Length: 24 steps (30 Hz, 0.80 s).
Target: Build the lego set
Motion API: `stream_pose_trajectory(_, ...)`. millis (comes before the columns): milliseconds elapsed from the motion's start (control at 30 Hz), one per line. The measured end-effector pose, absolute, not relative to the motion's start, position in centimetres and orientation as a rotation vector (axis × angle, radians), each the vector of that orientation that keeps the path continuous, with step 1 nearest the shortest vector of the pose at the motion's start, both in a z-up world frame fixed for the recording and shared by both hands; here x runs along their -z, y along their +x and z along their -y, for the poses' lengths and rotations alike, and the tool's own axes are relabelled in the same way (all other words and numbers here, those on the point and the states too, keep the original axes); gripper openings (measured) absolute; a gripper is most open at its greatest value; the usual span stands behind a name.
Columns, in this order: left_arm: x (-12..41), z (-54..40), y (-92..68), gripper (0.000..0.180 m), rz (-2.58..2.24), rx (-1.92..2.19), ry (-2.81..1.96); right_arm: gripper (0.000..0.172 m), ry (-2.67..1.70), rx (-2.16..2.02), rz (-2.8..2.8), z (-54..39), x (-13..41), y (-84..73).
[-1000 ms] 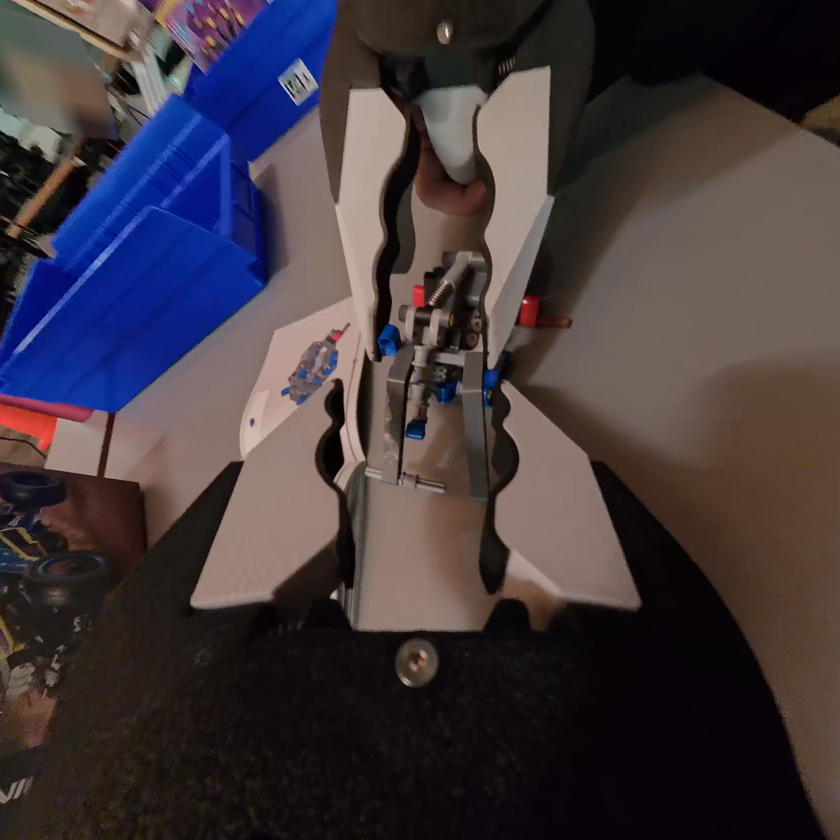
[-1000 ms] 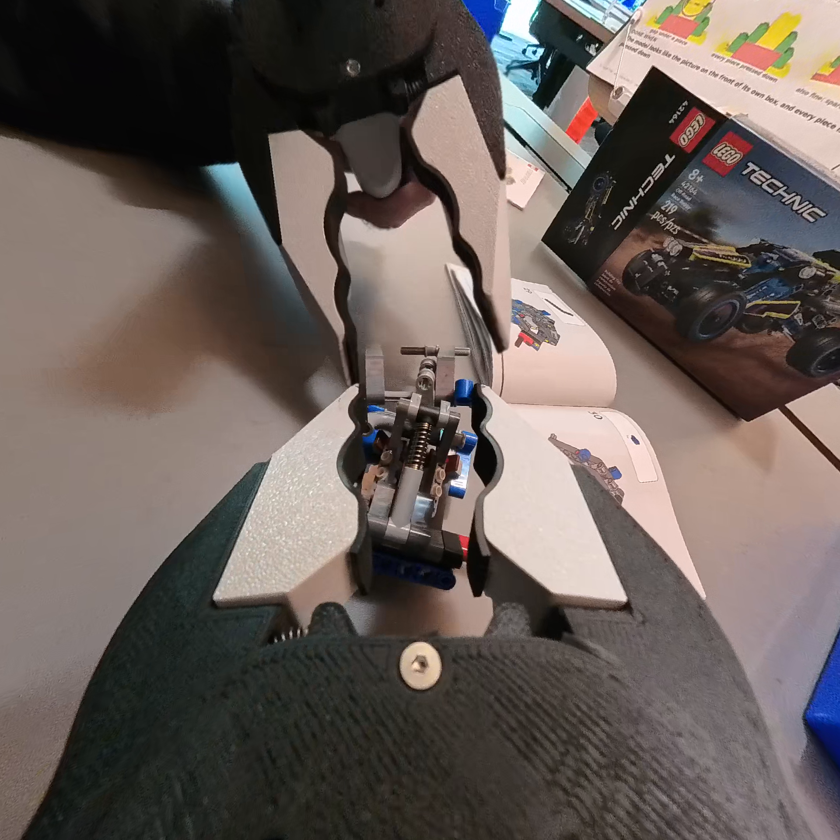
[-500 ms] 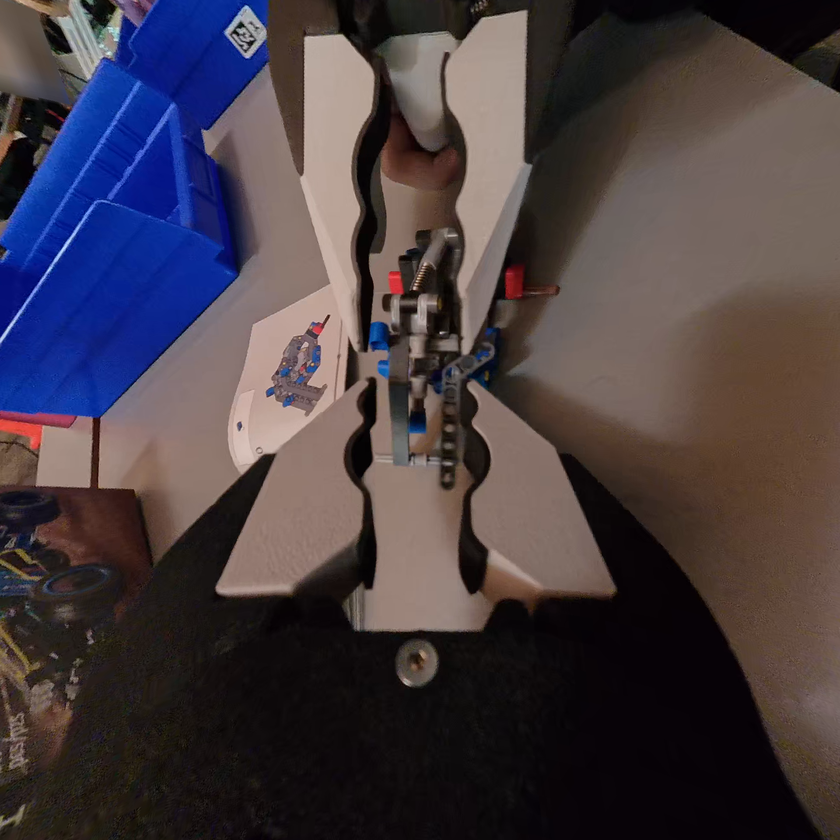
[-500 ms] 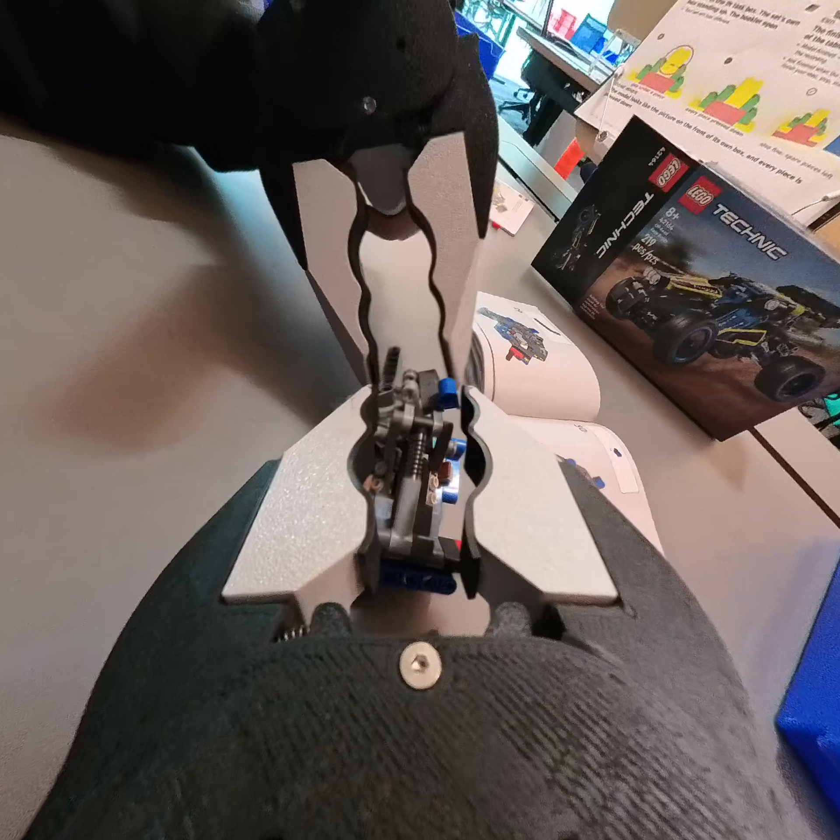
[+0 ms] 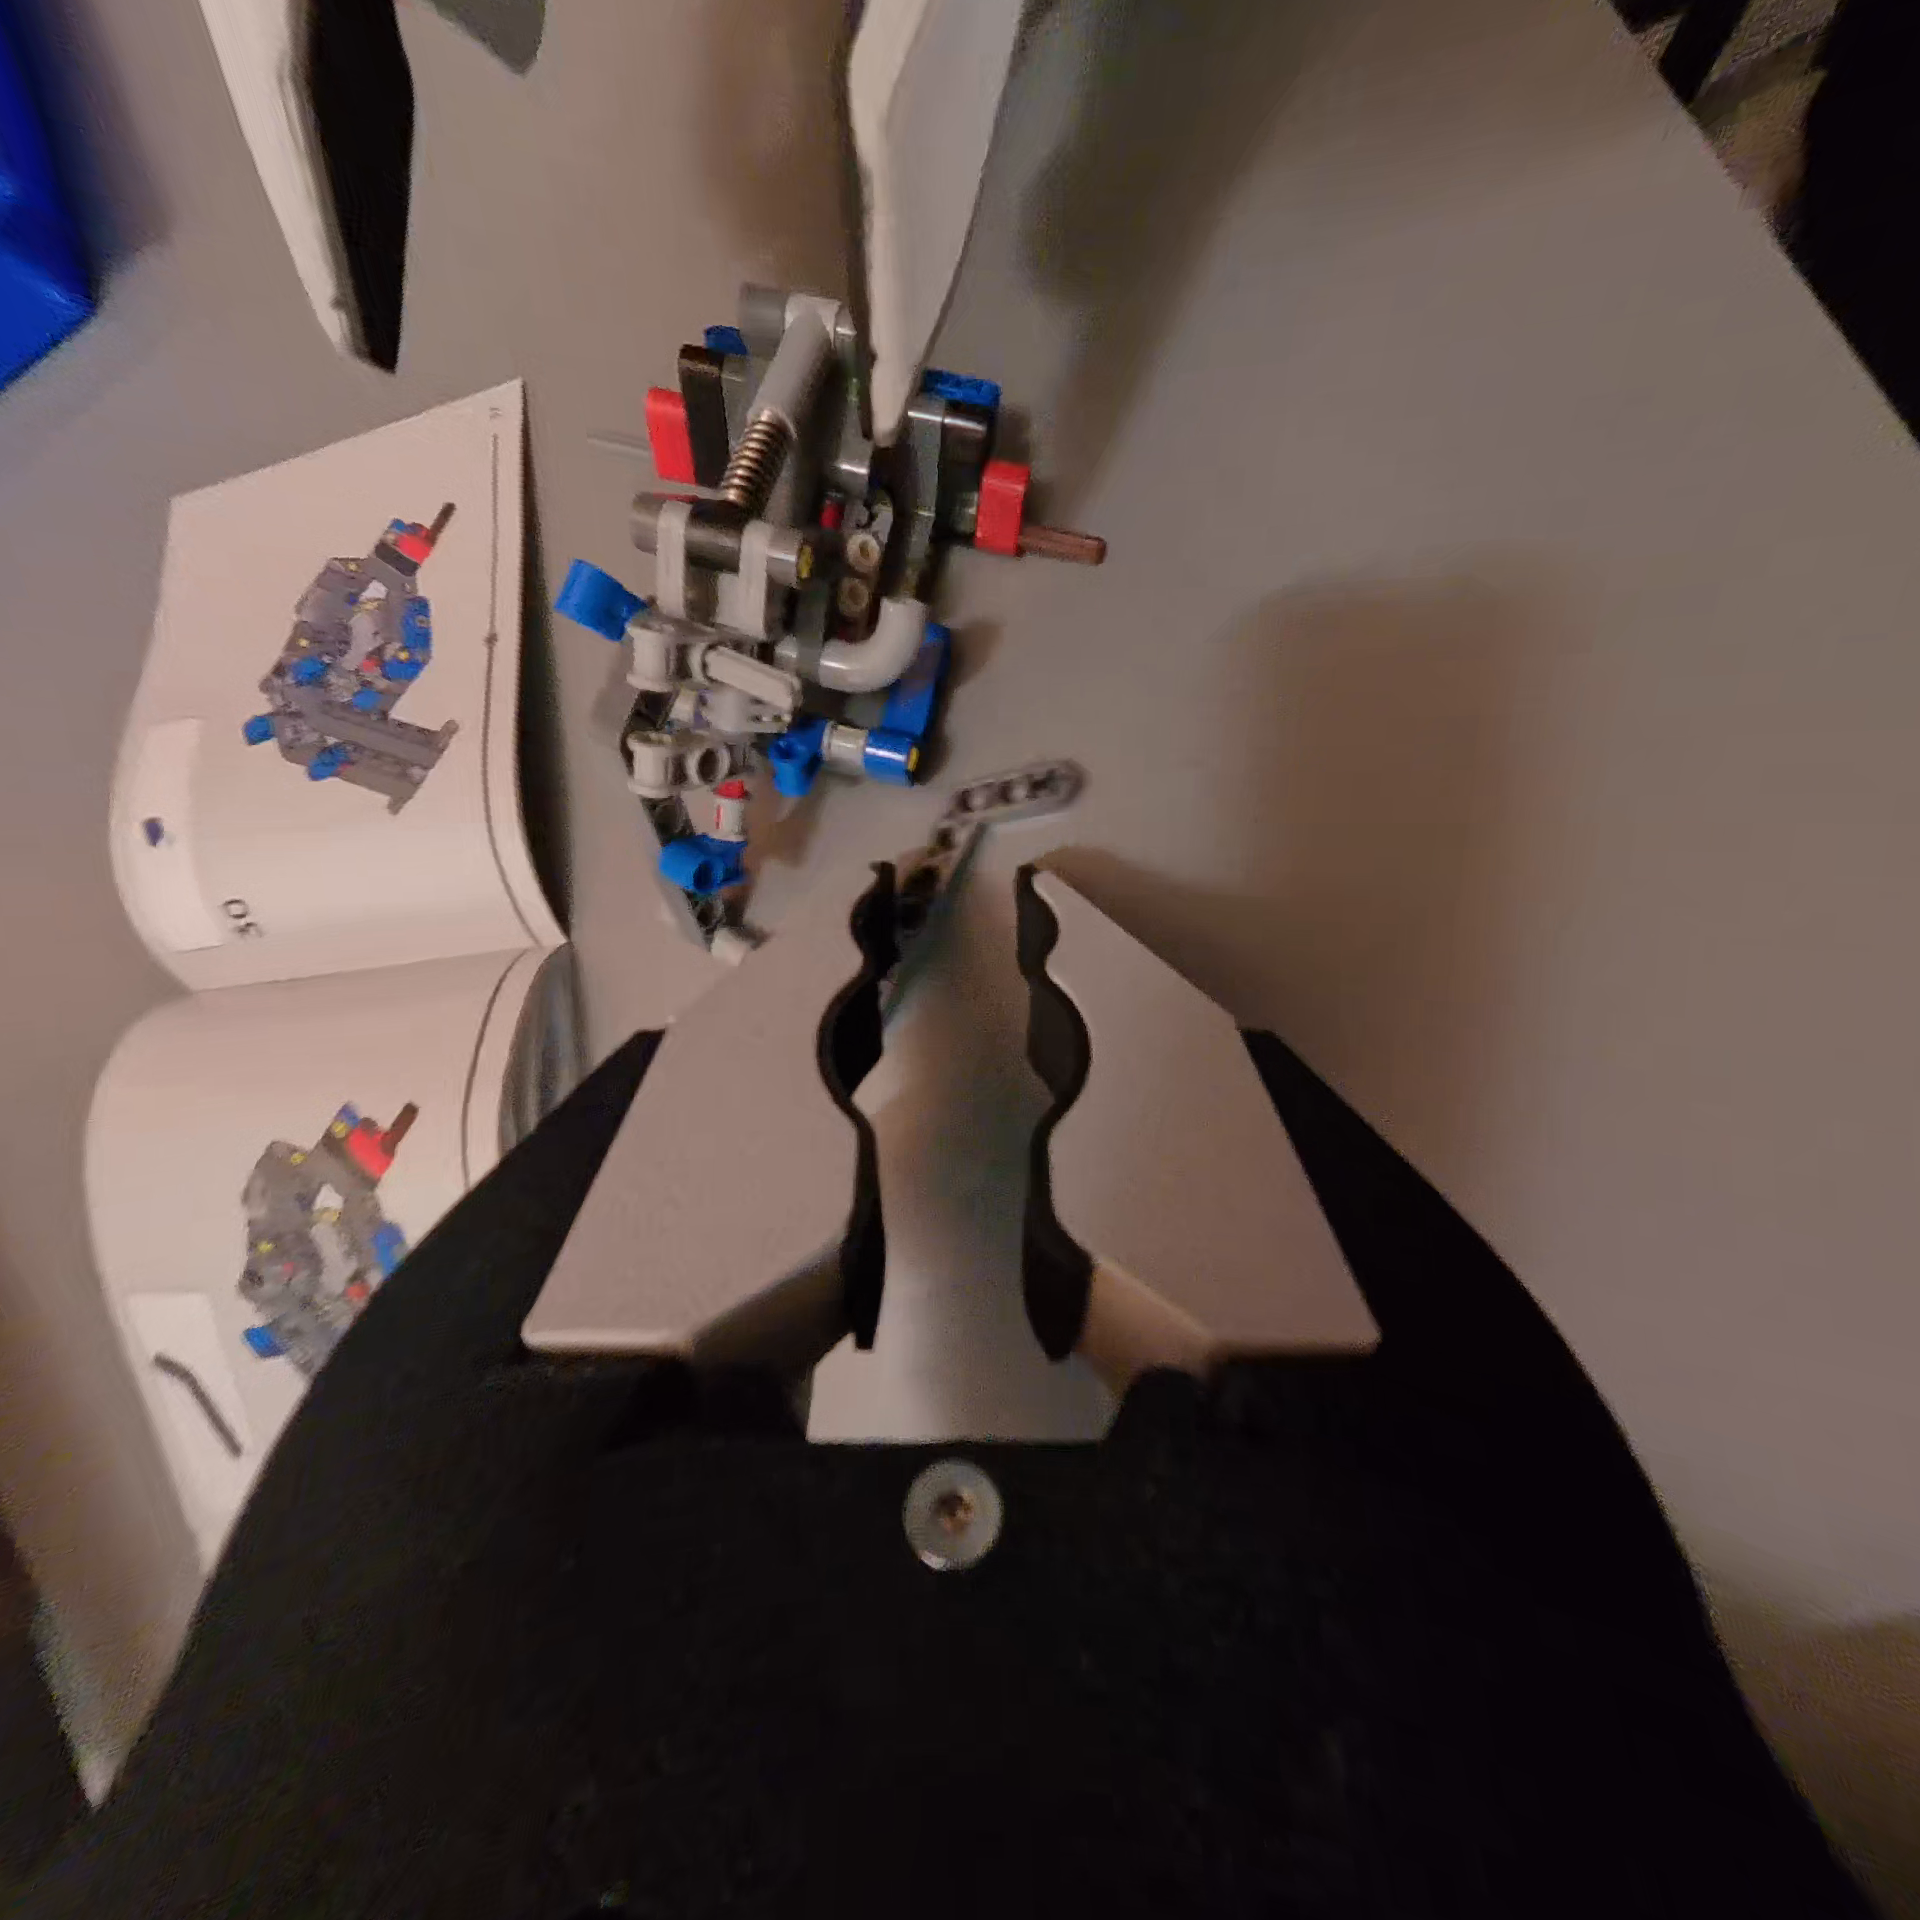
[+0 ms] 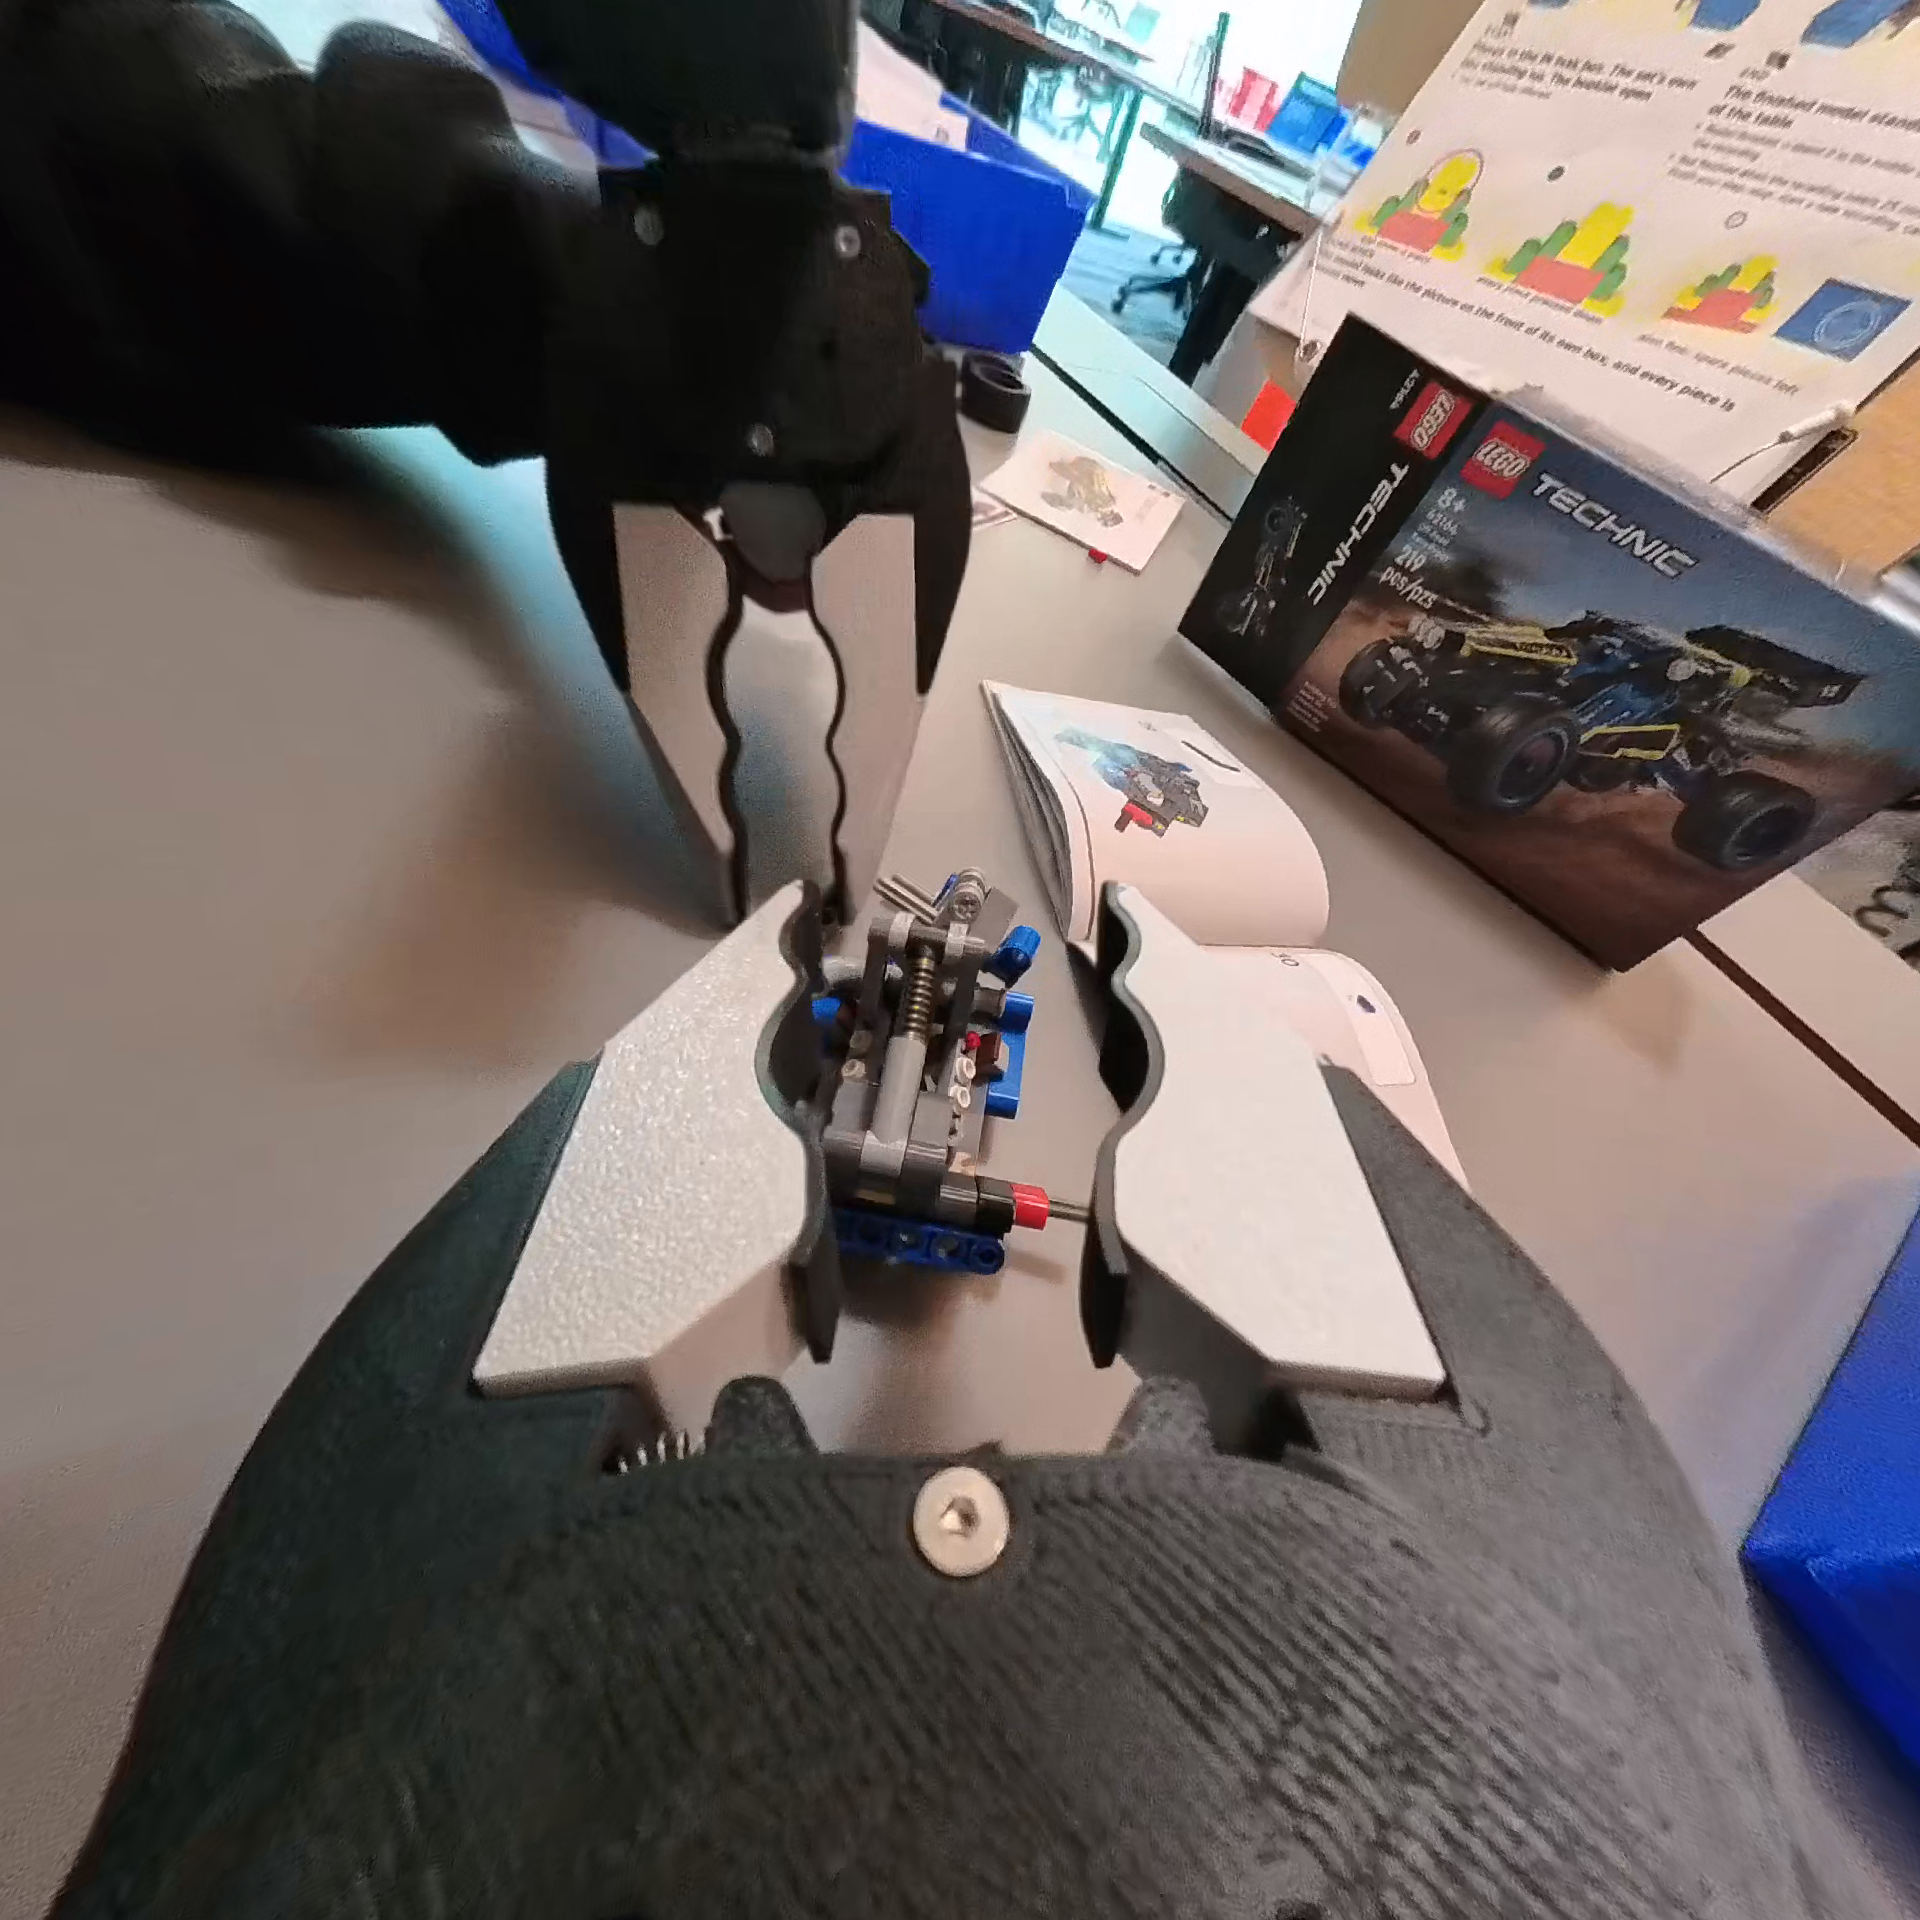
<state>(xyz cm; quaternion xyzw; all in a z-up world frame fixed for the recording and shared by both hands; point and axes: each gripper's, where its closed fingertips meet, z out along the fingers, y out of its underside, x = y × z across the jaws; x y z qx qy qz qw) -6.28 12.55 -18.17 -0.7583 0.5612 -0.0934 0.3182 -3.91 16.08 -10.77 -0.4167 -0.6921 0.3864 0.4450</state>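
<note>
A small brick model [image 5: 790,582] of grey, blue and red parts with a spring lies on the grey table [image 5: 1455,520]. My left gripper [image 5: 956,878] is just short of it, jaws narrowly apart. A loose grey bent beam [image 5: 997,805] sticks out between its tips, against the left pad, with a gap to the right pad. My right gripper [image 6: 956,914] is open around the model [image 6: 914,1070]: the left finger touches it and the right finger stands clear. The right gripper's fingers [image 5: 914,208] show spread wide in the left wrist view. The left gripper [image 6: 787,894] shows behind the model.
An open instruction booklet [image 5: 343,727] lies beside the model and also shows in the right wrist view [image 6: 1174,831]. A toy box with a buggy picture [image 6: 1558,644] stands behind it. Blue bins [image 6: 966,218] stand at the back, another [image 6: 1849,1507] at the right edge. A black tyre [image 6: 992,390] lies far back. The gap from one gripper's tips to the other's is roughly 9 centimeters.
My right gripper opened and let go of the model, which now rests on the table. My left gripper drew back, its jaws narrowed, and the grey beam came away from the model.
</note>
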Motion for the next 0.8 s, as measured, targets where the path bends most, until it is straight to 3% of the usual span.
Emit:
stream_pose_trajectory(67, 18.4, -12.6, -6.1, 0.006, -1.484, 0.241, -2.011, 0.048, -1.063, -0.925, 1.737, -15.9, 10.6, -3.7)
stream_pose_trajectory(167, 17.4, -13.0, -6.9, 0.005, -1.48, 0.086, -1.961, 0.045, -1.13, -0.834, 1.726, -16.2, 10.0, -3.6)
stream_pose_trajectory(400, 8.5, -13.7, -6.9, 0.005, -1.166, -0.25, -1.525, 0.039, -1.278, -0.986, 1.688, -13.8, 9.5, -5.3)
stream_pose_trajectory(567, 8.5, -12.8, -6.5, 0.004, -1.18, -0.322, -1.462, 0.015, -1.235, -1.093, 1.704, -12.2, 9.0, -5.6)
stream_pose_trajectory(800, 9.3, -12.3, -5.9, 0.012, -1.233, -0.135, -1.575, 0.009, -1.155, -0.92, 1.79, -12.2, 10.4, -5.9)
